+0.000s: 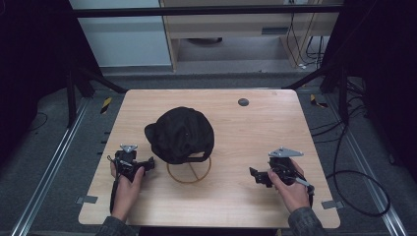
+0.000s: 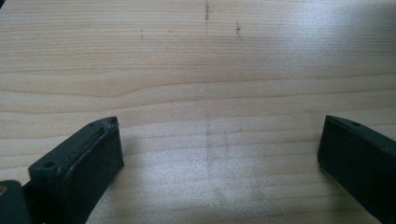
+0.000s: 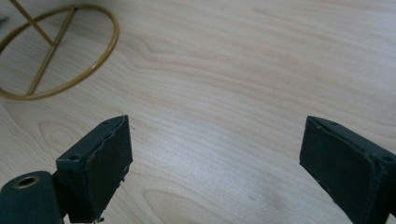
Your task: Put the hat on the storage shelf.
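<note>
Presently, the black baseball cap (image 1: pixel 180 133) sits on a brass wire stand (image 1: pixel 189 173) at the centre of the wooden table (image 1: pixel 255 132). Left gripper (image 1: pixel 147 163) rests just beside the cap, jaws spread wide over bare wood, holding nothing. Right gripper (image 1: pixel 254 175) lies well apart, likewise released and empty. Judgement: cap appears untouched; work at its opening, grasp and handling outstanding.

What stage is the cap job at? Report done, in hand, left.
Done: the black cap sits on the gold wire stand, off the table.
In hand: nothing. The left gripper and right gripper both rest open, apart from the cap.
Left: probably taking hold of the cap; neither touches it yet.
</note>
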The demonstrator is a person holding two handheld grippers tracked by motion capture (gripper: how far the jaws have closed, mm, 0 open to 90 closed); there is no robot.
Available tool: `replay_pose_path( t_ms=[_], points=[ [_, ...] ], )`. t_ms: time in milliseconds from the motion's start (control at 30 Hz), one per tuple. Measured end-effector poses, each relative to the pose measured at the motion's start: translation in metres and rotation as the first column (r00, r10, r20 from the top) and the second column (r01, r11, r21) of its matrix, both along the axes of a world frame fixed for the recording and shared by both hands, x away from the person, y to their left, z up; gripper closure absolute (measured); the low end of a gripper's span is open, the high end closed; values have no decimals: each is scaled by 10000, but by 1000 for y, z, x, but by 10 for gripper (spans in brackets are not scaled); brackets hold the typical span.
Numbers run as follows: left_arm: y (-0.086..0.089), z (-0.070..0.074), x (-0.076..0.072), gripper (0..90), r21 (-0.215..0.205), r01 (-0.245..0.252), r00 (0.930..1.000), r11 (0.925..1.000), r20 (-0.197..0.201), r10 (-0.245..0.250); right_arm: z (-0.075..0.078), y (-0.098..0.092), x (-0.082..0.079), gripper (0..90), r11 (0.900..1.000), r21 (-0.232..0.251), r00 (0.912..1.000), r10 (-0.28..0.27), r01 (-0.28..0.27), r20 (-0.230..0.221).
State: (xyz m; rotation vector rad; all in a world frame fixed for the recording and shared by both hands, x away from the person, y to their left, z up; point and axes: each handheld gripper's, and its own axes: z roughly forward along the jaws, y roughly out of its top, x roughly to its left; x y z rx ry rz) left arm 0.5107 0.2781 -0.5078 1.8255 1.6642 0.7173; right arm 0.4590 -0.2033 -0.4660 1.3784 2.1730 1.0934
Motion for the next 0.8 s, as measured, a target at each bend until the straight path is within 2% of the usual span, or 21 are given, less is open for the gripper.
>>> replay_pose_path(
  t_ms=[367,800],
  points=[
    [0,0,0,0,0,-1,10000,10000,3,1,-22,9,-2,94,9999,-110,9991,18,-23,-423],
    [0,0,0,0,3,7,10000,10000,-1,-7,-40,17,14,106,9968,-171,9961,-790,784,-386]
  ],
)
